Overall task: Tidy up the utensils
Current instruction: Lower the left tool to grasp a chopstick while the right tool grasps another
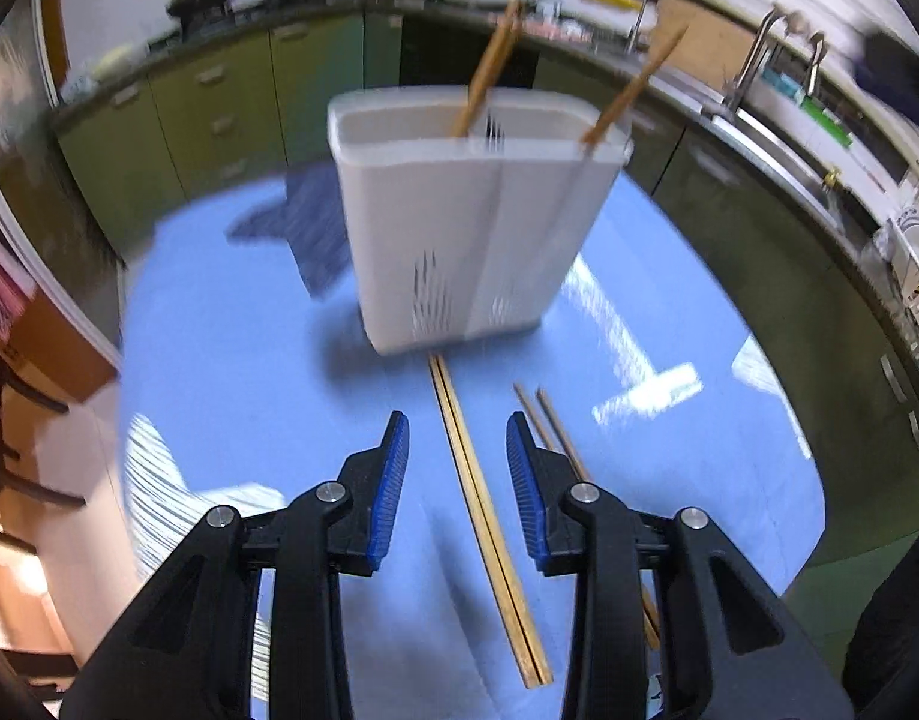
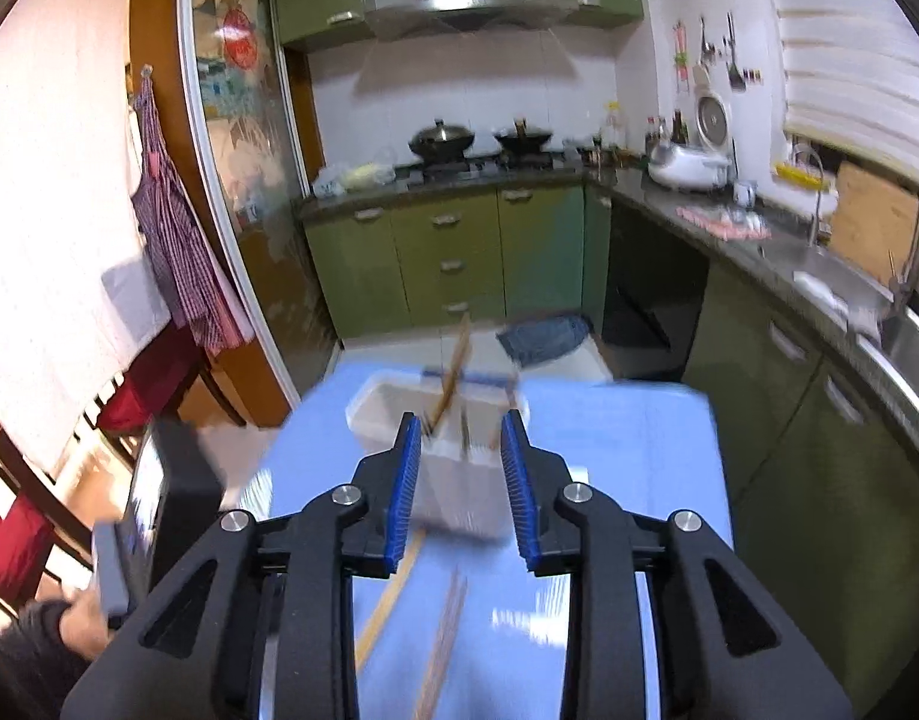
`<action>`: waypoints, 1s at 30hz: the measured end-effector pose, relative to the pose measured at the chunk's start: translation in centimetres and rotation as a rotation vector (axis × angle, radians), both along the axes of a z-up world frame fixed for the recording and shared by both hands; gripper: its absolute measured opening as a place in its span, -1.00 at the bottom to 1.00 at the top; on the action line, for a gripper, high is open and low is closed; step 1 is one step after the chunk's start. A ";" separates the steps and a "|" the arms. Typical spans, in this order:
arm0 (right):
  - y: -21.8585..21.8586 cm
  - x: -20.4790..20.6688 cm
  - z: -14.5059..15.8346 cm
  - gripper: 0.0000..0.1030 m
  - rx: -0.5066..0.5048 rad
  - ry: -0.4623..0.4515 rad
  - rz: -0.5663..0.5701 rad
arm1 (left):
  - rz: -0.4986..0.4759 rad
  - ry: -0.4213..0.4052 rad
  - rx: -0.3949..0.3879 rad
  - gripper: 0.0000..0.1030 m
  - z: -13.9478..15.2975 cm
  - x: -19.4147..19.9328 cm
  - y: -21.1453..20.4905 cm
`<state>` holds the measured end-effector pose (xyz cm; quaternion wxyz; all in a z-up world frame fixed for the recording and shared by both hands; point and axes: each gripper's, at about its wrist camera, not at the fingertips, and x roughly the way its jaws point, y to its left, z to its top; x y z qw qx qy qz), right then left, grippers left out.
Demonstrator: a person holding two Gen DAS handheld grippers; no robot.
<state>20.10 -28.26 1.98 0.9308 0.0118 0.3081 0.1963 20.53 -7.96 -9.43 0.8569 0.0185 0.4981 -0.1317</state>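
Note:
A white utensil holder (image 1: pixel 477 240) stands on the blue table (image 1: pixel 249 360), with brown chopsticks (image 1: pixel 489 69) leaning out of it. A pale bamboo pair of chopsticks (image 1: pixel 483 510) lies on the table in front of it, running between the fingers of my left gripper (image 1: pixel 458 423). That gripper is open above the pair and does not touch it. A darker pair (image 1: pixel 555 432) lies beside its right finger. In the right wrist view my right gripper (image 2: pixel 459 420) is open and empty in the air before the holder (image 2: pixel 453 480). The pale pair (image 2: pixel 387 606) and the dark pair (image 2: pixel 444 642) are blurred below it.
Green cabinets (image 2: pixel 447 252) and a dark counter with a sink (image 1: pixel 777 138) curve round the table's far and right sides. A blue cloth (image 2: pixel 543 336) lies beyond the far edge. A hand (image 2: pixel 75 618) holds a black device at lower left, near red chairs (image 2: pixel 15 546).

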 end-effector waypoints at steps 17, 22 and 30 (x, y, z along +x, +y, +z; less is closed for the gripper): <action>-3.6 1.0 -17.4 -0.46 -0.017 0.347 -0.071 | 0.072 0.187 0.037 -0.60 -7.3 4.0 -1.3; -3.5 1.9 -17.5 -0.46 -0.015 0.356 -0.077 | 0.075 0.195 0.056 -0.60 -8.0 4.7 -1.5; -3.3 2.2 -17.6 -0.46 -0.012 0.365 -0.075 | 0.087 0.197 0.083 -0.61 -8.0 5.1 -1.8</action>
